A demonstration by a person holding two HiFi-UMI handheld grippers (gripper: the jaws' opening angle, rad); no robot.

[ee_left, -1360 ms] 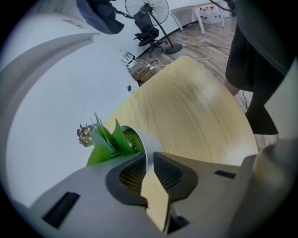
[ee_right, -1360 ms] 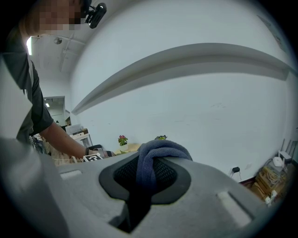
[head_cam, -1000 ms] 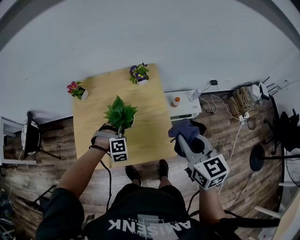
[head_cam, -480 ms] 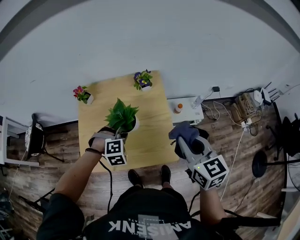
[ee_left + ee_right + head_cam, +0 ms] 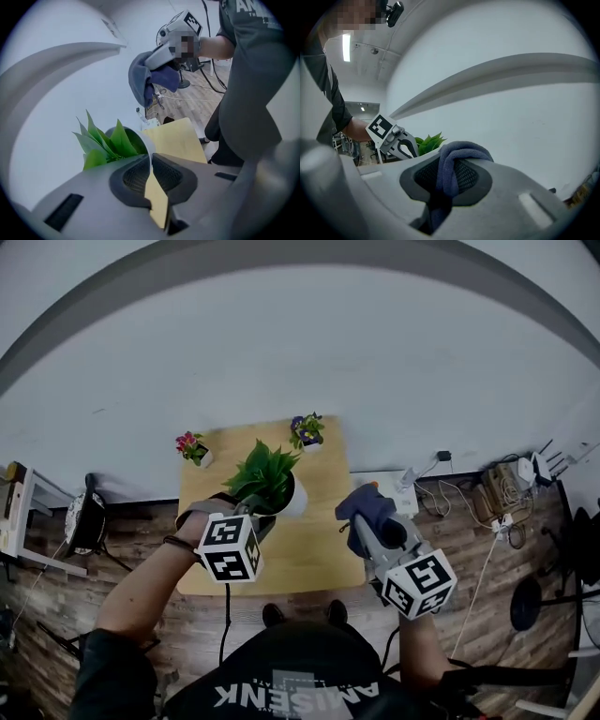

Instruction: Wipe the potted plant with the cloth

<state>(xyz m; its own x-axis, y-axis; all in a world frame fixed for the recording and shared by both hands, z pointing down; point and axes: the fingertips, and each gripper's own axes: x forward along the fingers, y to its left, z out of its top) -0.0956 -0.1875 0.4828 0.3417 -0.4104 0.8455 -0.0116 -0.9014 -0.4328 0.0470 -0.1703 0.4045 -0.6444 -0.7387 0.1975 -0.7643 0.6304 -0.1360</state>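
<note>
The potted plant (image 5: 267, 472), green leaves in a white pot (image 5: 293, 495), hangs in the air above the wooden table (image 5: 291, 559). My left gripper (image 5: 260, 514) is shut on the pot's rim (image 5: 142, 139), which runs between its pads; the leaves (image 5: 104, 143) stand just beyond. My right gripper (image 5: 368, 524) is to the plant's right, apart from it, shut on a bunched blue cloth (image 5: 367, 506). The cloth (image 5: 452, 166) drapes over and down between the pads. From the right gripper view, the plant (image 5: 429, 141) shows behind the left gripper (image 5: 397, 143).
Two small flower pots stand at the table's far edge, pink (image 5: 192, 447) and purple (image 5: 307, 430). A low white unit with an orange-capped bottle (image 5: 371, 487) is right of the table. Cables and boxes (image 5: 511, 486) lie on the floor at right, a chair (image 5: 84, 521) at left.
My left gripper has lifted the potted plant well up off the table, towards the camera. The right gripper with the cloth rose slightly.
</note>
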